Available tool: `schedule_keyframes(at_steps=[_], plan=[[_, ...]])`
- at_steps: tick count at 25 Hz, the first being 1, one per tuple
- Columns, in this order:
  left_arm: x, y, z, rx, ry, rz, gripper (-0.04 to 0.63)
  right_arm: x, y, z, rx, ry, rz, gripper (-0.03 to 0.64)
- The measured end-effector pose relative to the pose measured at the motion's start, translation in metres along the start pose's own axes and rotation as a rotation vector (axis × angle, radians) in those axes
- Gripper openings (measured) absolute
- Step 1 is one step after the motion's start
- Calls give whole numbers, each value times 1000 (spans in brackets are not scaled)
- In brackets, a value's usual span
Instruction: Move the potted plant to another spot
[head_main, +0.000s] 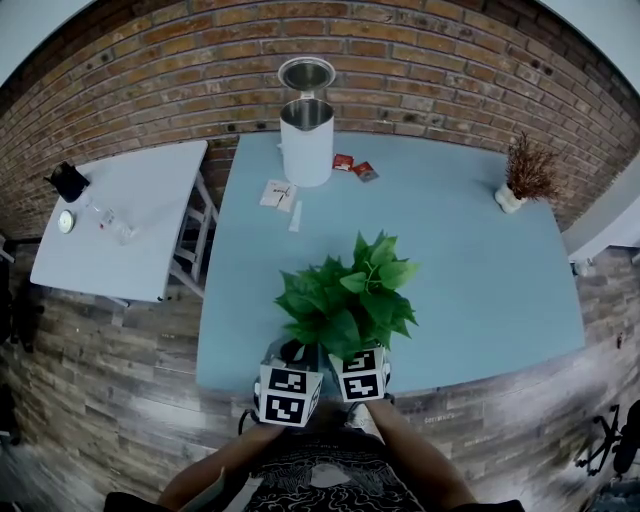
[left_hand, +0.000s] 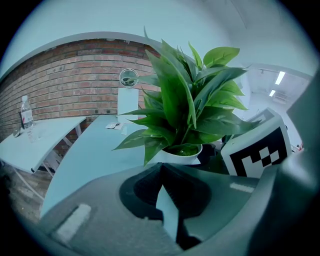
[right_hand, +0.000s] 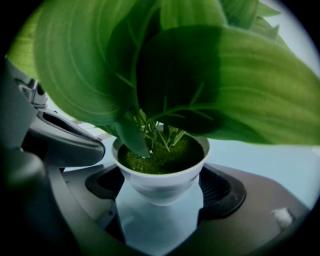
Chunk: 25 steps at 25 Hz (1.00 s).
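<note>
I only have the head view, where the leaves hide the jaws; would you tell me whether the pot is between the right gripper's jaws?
Observer: Yes. In the right gripper view the potted plant stands between the jaws of the right gripper, one jaw on each side of its white pot. I cannot tell whether they press its walls.
Operator: Thank you. And the left gripper?
Observer: The left gripper has its jaws together on nothing. The pot stands just beyond its tips.
Operator: Is the pot tilted?
Observer: No, its rim looks level in the right gripper view, and green moss fills it.
</note>
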<state>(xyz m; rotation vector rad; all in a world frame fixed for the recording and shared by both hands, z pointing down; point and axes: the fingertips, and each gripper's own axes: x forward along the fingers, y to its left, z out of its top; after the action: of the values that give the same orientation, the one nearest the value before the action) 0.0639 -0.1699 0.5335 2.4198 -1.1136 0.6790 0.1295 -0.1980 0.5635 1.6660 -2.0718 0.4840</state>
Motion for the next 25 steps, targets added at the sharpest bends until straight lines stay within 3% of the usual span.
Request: schedule_keyframes(at_steps=[25], plan=[[36,-71,11,-4,-14,7,-2,-28,-73,-16,-4,-8,0,466]])
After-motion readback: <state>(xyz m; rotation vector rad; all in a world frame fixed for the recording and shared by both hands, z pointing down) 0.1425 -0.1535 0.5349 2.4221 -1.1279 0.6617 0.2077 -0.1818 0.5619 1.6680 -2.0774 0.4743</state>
